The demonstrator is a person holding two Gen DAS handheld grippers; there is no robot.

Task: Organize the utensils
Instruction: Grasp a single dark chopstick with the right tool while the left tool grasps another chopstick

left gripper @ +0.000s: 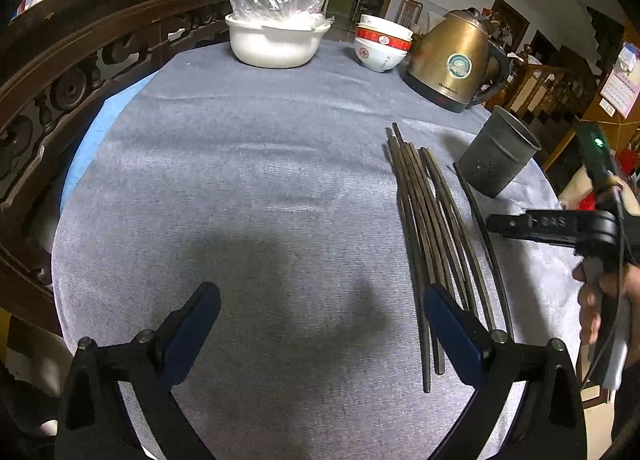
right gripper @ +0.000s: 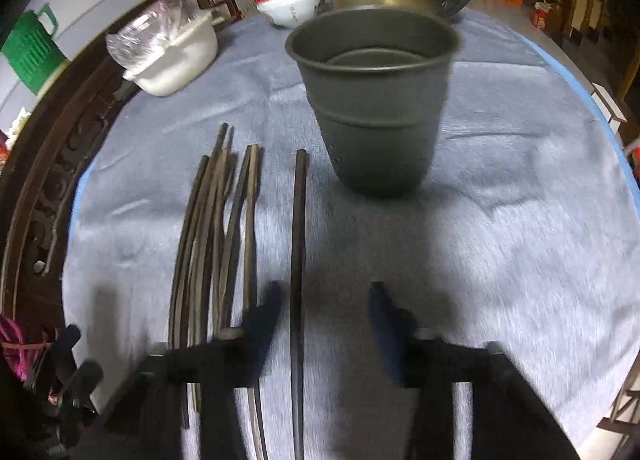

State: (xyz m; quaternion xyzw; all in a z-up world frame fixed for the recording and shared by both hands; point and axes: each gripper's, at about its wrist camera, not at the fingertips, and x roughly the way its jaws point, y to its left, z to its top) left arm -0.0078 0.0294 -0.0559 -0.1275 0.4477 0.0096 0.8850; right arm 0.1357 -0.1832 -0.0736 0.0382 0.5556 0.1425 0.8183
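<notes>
The right gripper (right gripper: 326, 300), jaws narrowed but gripping nothing, straddles a lone chopstick (right gripper: 298, 244) apart from the bundle (right gripper: 216, 228), near the holder cup (right gripper: 374, 100); the left gripper (left gripper: 320, 300) hangs wide, empty.

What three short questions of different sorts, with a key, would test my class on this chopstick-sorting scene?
1. True or false: the grey holder lies on its side.
2. Which lies between the right gripper's fingers: A the single chopstick, B the chopstick bundle, C the kettle?
3. Fill in: the left gripper stands ____ over bare cloth.

Key: 1 false, it stands upright and looks empty. 2 A, not yet pinched. 3 open.
</notes>
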